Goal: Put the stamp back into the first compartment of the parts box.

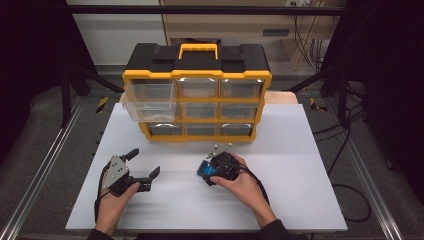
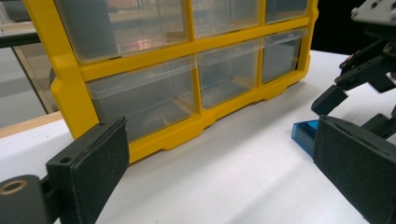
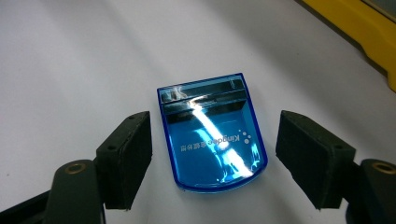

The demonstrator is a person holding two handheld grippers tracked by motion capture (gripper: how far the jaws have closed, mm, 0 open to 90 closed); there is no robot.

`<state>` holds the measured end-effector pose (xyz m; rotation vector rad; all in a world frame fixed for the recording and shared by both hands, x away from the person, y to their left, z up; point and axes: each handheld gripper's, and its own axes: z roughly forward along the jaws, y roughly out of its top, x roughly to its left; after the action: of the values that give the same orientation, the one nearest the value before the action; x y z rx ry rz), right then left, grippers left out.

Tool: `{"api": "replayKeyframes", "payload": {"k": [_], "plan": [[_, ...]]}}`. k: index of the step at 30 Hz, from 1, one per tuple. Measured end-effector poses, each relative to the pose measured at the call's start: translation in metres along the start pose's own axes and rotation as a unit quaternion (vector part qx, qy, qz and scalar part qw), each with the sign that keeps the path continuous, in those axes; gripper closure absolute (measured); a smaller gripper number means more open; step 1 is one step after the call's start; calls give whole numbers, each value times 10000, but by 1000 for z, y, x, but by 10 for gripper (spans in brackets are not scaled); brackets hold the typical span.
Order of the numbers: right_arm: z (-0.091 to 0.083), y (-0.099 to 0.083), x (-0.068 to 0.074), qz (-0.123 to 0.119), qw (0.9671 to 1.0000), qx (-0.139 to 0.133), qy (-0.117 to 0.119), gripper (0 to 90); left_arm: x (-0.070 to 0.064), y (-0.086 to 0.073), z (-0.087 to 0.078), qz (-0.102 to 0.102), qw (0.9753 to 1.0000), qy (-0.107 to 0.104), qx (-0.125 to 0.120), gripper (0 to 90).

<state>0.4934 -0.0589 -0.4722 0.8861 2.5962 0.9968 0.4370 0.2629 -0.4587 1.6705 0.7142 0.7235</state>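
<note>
Table (image 1: 300, 150) under both your grippers is white and bare except for two things. Beyond the grippers stands the organizer (image 1: 197, 80), yellow-framed with a black top and yellow handle, its nine clear drawers (image 1: 199, 110) in three rows facing you. The upper-left drawer (image 1: 150, 102) sticks out past the frame; what lies inside any drawer you cannot make out through the glare.

Your left gripper (image 1: 146, 164) rests on the table well to the left of the case, jaws spread wide and holding nothing; its own view looks between the pads (image 2: 88, 170) at the organizer's bottom row.

Your right gripper (image 3: 212, 158) sits tilted down over the case (image 3: 212, 140), just in front of the organizer's middle column. Its jaws stand released, one pad (image 3: 128, 156) on each side of the case with a clear gap to both.

The case is a small blue translucent box lying flat on the table, between those pads, white lettering on its lid.
</note>
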Motion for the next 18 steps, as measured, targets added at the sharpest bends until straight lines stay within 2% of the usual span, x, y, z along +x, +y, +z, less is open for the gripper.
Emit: {"api": "replayKeyframes", "payload": {"k": [3,18], "plan": [[1,-1,0,0,10000,30,10,279,1,0,0,-81,10000,-17,-40,36],[8,-2,0,16,9999,163,39,345,3,0,-1,-155,9999,-35,-58,35]]}}
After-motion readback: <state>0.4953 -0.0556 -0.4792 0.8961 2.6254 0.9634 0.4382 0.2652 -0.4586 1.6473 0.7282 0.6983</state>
